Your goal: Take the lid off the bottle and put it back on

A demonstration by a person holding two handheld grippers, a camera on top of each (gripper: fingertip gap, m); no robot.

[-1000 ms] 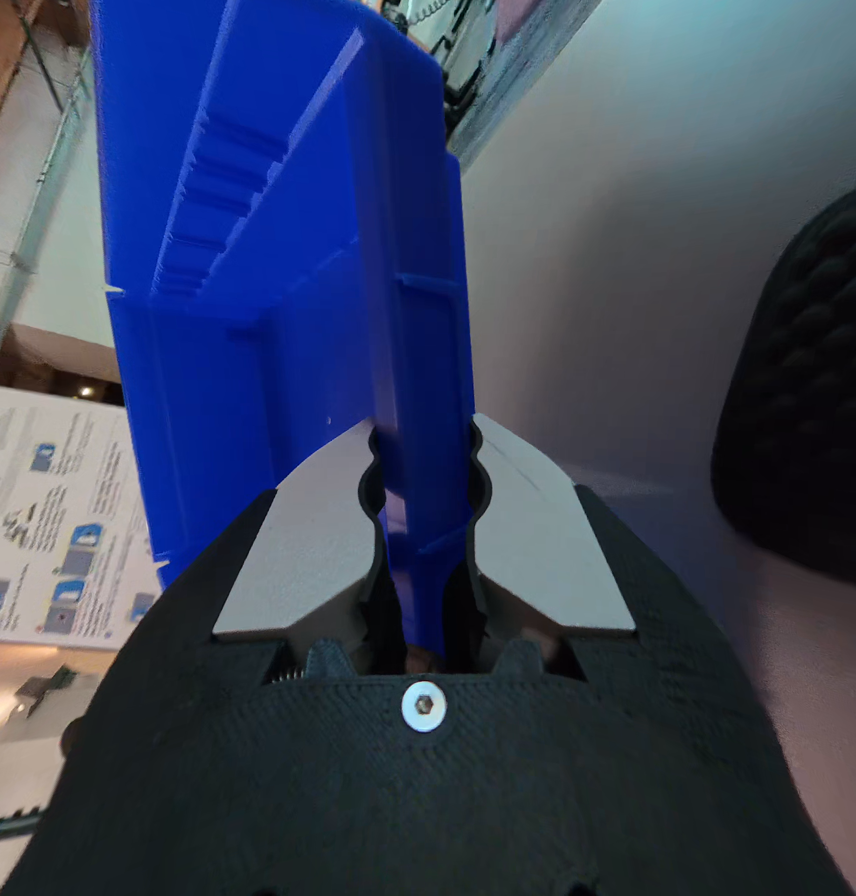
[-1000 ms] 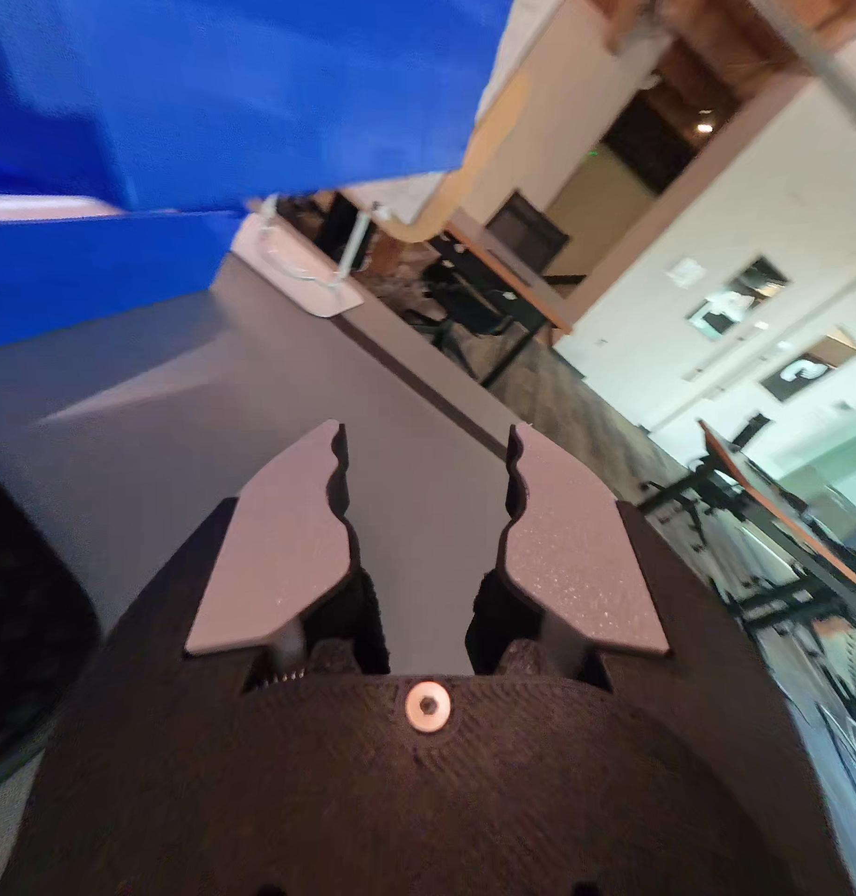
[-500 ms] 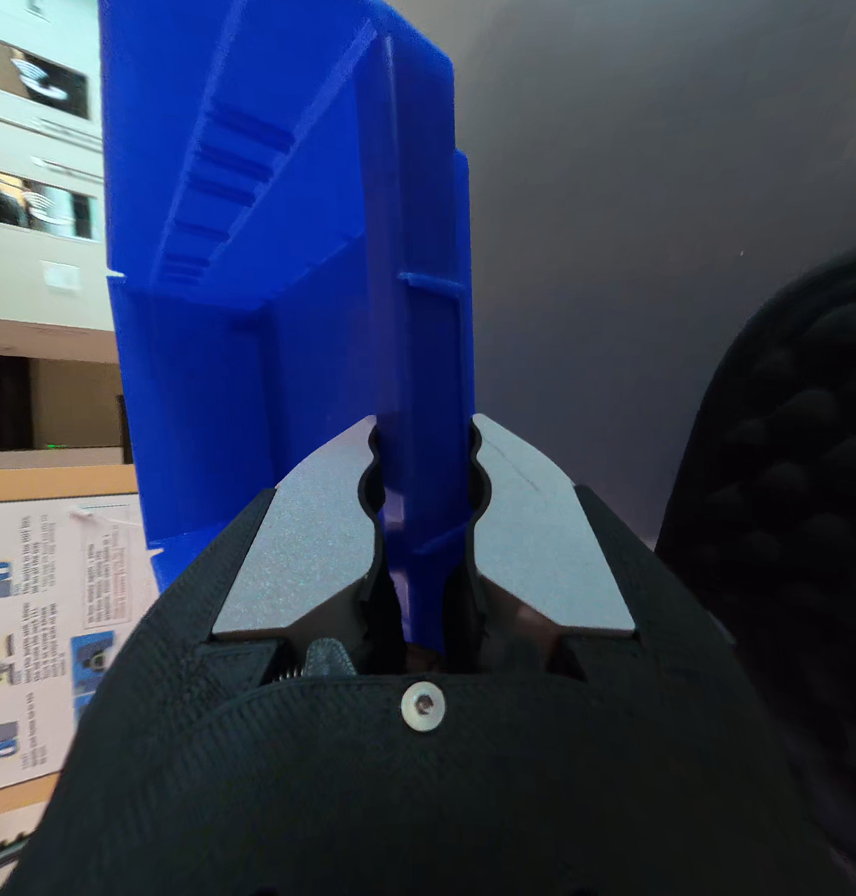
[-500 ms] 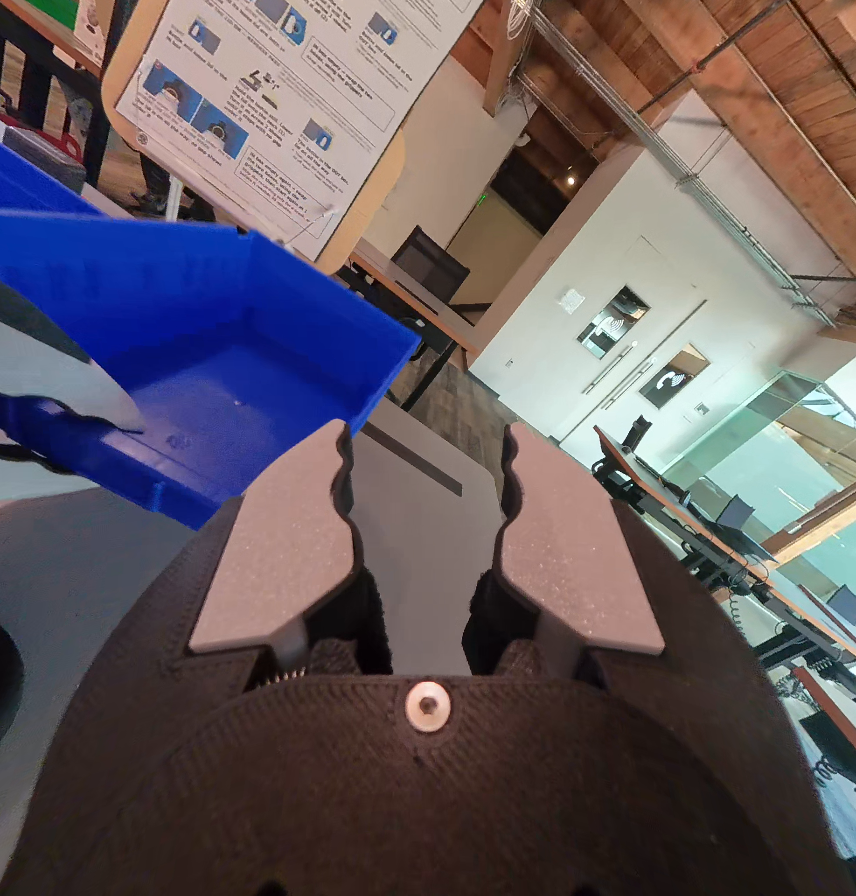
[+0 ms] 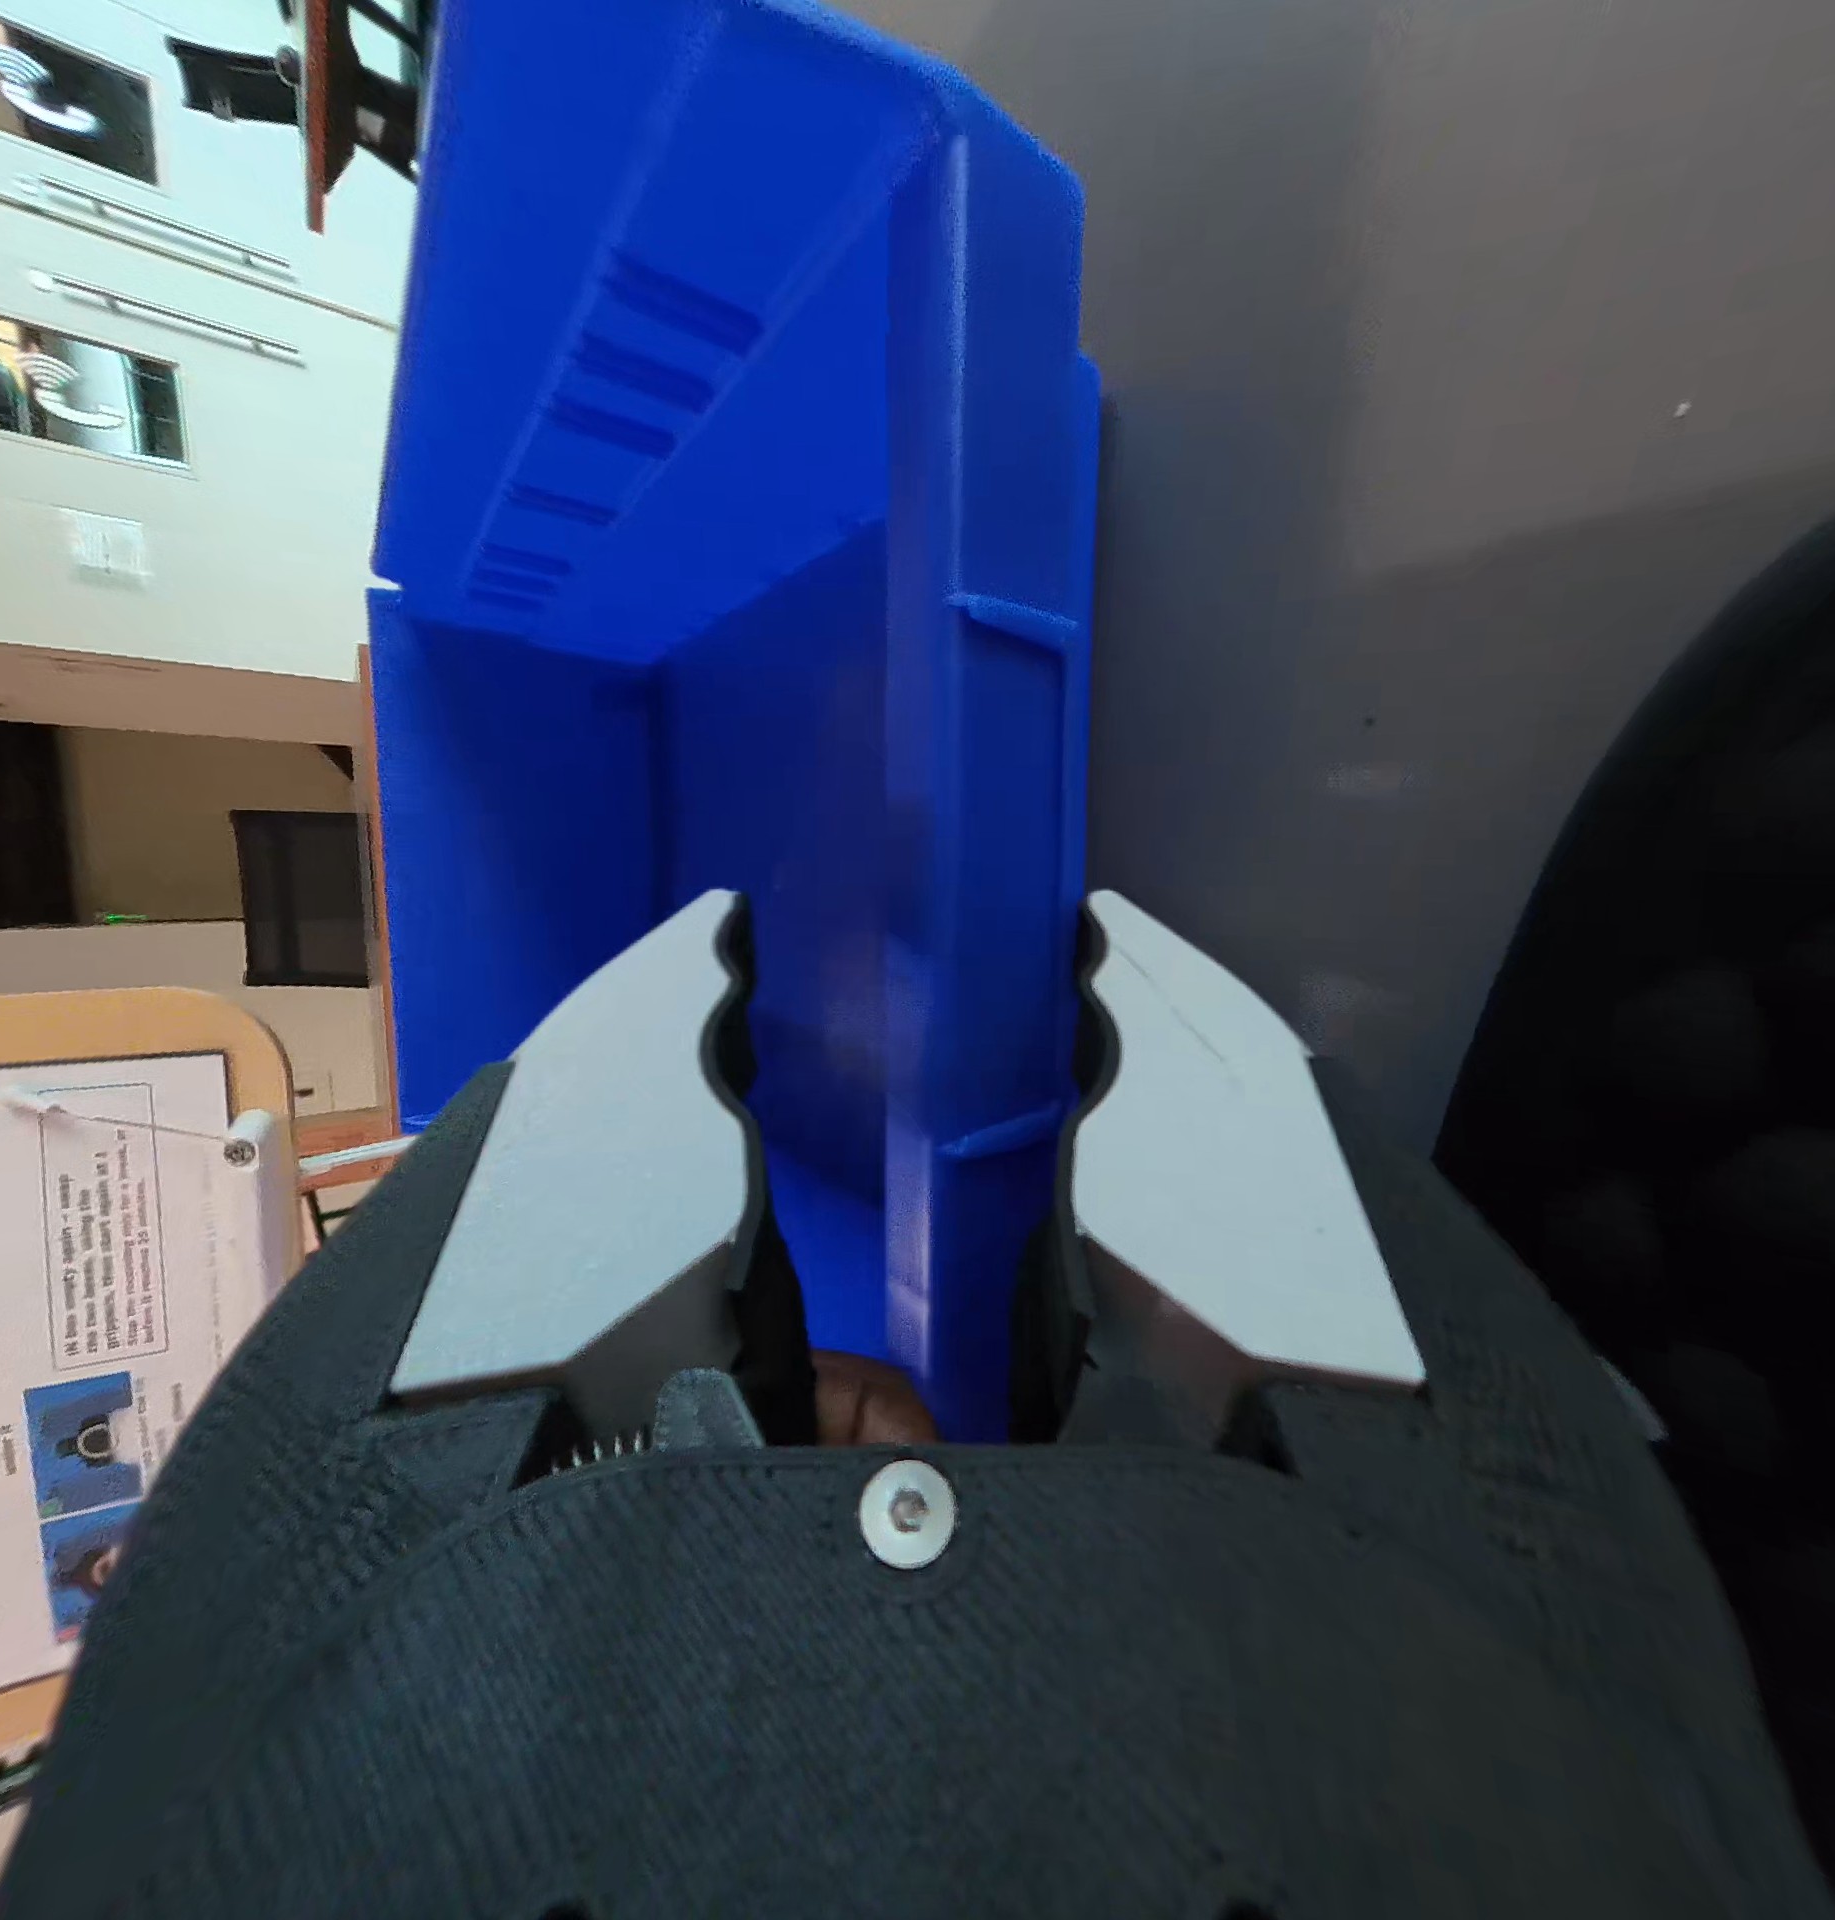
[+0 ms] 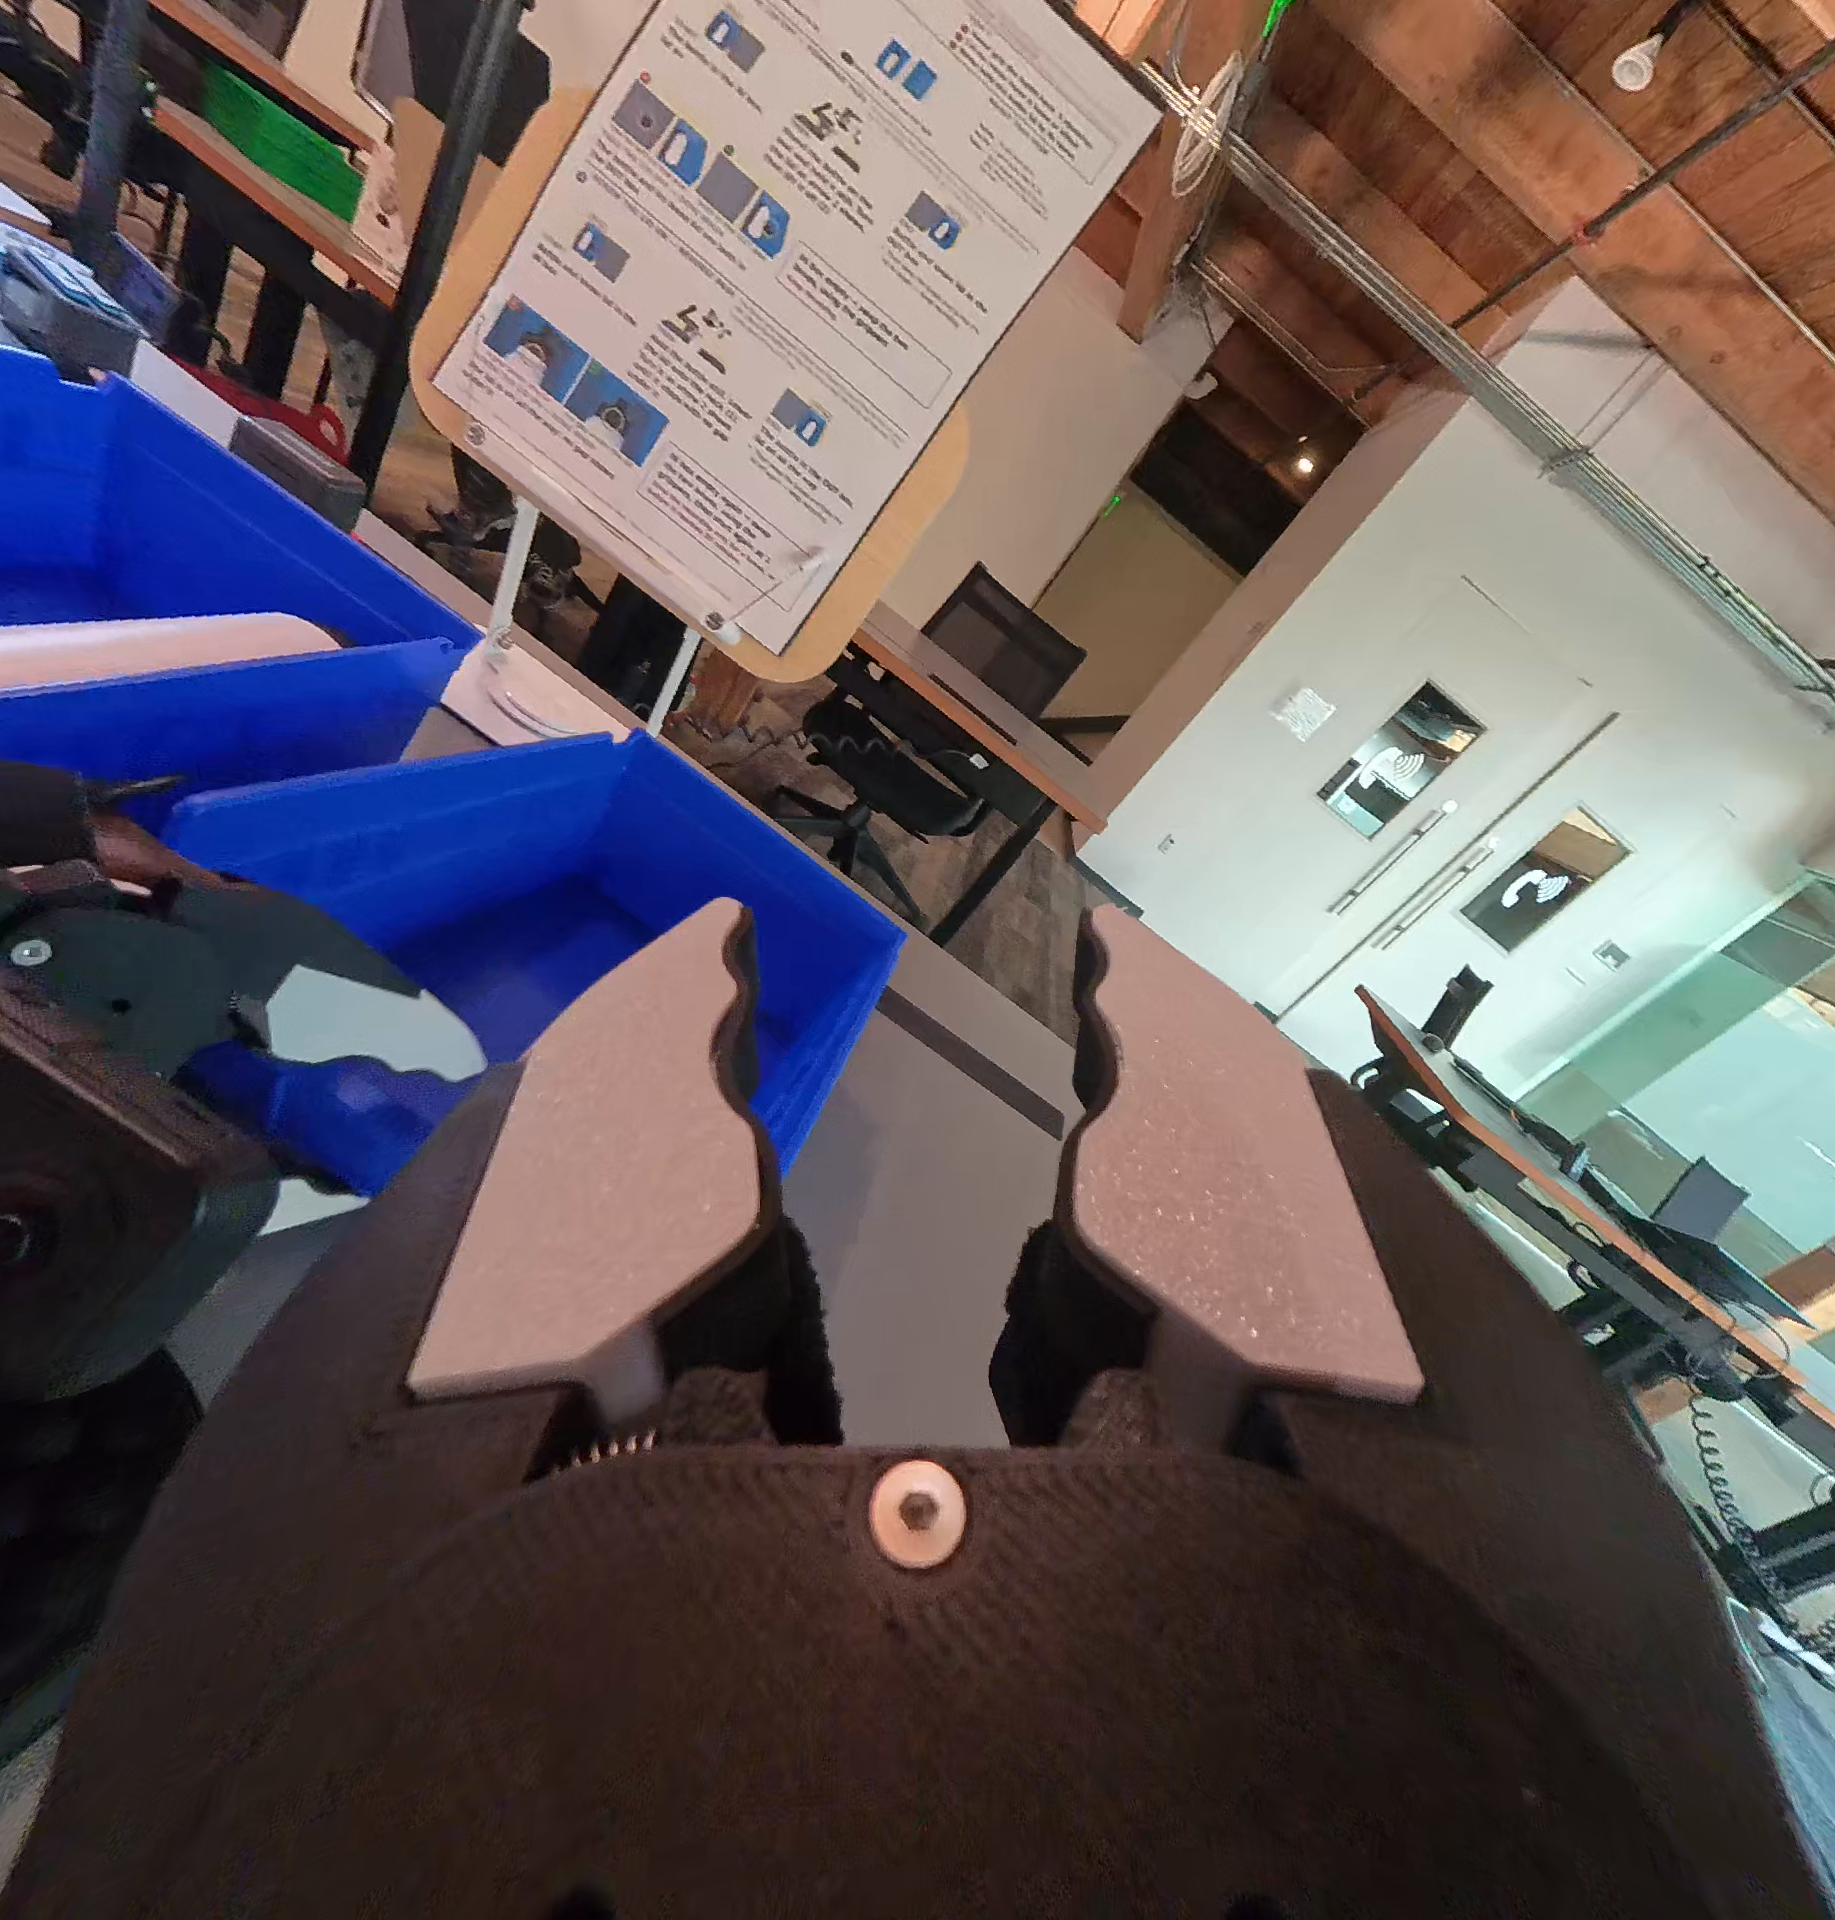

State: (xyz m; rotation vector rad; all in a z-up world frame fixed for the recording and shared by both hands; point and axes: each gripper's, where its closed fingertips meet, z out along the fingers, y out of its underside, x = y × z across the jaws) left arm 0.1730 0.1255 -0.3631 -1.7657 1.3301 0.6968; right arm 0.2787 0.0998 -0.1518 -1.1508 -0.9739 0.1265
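No bottle or lid shows in either view. A blue plastic bin [image 5: 788, 623] fills the middle of the left wrist view. My left gripper [image 5: 911, 914] is open, with the bin's side wall and rim standing between its jaws and a gap beside the left finger. In the right wrist view the same bin [image 6: 539, 883] stands empty on the grey table [image 6: 923, 1143], with one left finger [image 6: 373, 1013] lying over its near rim. My right gripper [image 6: 913, 920] is open and empty, above the table to the right of the bin.
More blue bins [image 6: 113, 520] stand behind at the left. An instruction board on a stand [image 6: 788, 312] rises at the table's far edge; it also shows in the left wrist view [image 5: 92, 1299]. A dark bumpy object [image 5: 1723, 1039] is close on the right. Office desks lie beyond.
My left jaws have spread apart and let go of the bin wall they were clamped on. The right wrist view has tilted up, and the bin now sits lower on the table.
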